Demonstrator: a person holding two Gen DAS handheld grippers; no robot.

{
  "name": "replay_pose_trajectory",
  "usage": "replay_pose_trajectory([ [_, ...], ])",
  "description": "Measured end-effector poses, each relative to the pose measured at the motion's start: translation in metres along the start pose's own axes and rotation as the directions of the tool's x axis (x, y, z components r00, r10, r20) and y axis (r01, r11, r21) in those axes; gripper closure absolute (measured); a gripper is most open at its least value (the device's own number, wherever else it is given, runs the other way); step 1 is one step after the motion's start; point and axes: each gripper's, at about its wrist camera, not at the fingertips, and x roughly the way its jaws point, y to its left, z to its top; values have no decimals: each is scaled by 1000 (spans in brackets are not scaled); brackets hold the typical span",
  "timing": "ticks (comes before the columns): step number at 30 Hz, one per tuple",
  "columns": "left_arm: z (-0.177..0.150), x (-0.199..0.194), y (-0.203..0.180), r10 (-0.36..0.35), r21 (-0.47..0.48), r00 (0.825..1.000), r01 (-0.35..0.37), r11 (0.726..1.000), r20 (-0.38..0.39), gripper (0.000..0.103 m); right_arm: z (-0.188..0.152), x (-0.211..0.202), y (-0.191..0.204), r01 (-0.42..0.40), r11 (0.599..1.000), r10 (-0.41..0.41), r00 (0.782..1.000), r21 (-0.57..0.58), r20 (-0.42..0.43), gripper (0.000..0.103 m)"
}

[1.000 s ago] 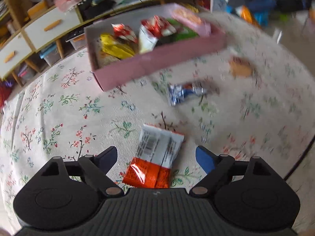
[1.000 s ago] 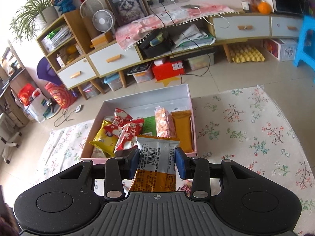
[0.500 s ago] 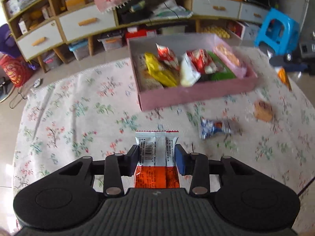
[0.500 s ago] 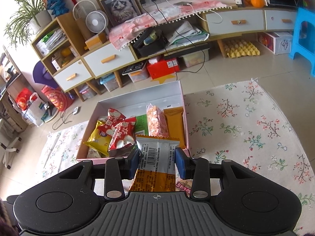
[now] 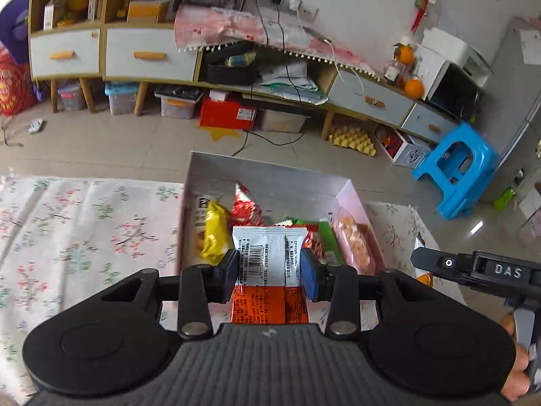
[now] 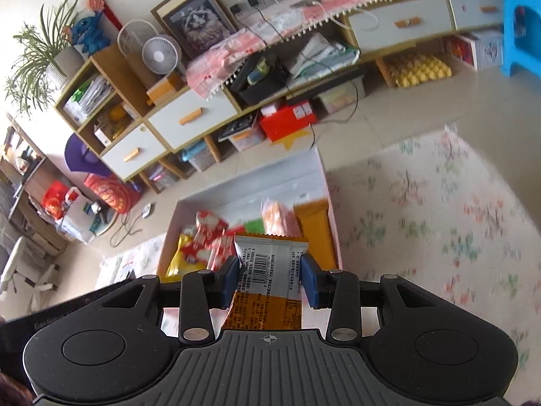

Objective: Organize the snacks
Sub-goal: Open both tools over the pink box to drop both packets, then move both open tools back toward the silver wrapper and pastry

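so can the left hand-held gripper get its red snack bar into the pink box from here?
Probably yes: the left hand-held gripper holds the red snack bar above the open pink box, nothing in between.

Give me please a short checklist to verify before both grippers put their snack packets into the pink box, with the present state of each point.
1. Left gripper holds its orange-red packet firmly: ok, both pads press its sides.
2. Right gripper holds its orange-yellow packet firmly: ok, pinched between both pads.
3. Pink box is open on top: ok, no lid over it.
4. Free room in the box: ok, the far part of its floor is bare; the near part is crowded with snacks.
5. The two grippers are apart from each other: ok, the right one sits off to the side in the left wrist view.
6. Packets are already above the box: cannot tell.
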Motion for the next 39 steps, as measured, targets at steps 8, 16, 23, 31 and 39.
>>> replay_pose_trajectory([
  [8,15,29,-7,71,39,997,-70,997,-34,65,32,31,6,10,999,-10,1000,-37,15,65],
  [16,12,34,-2,82,79,996,-79,994,-29,39,51,70,23,-7,999,7,1000,-53,5,65],
  [23,16,5,22,62,-68,998,-62,996,1,38,60,75,32,-15,1000,14,999,27,49,49],
  [31,6,-28,24,87,-173,996,-91,981,-30,36,37,17,21,-4,999,2,1000,50,27,49],
  [39,-24,-49,-21,186,-85,973,-198,976,-135,22,3,-71,43,101,993,-101,995,-55,-8,27],
])
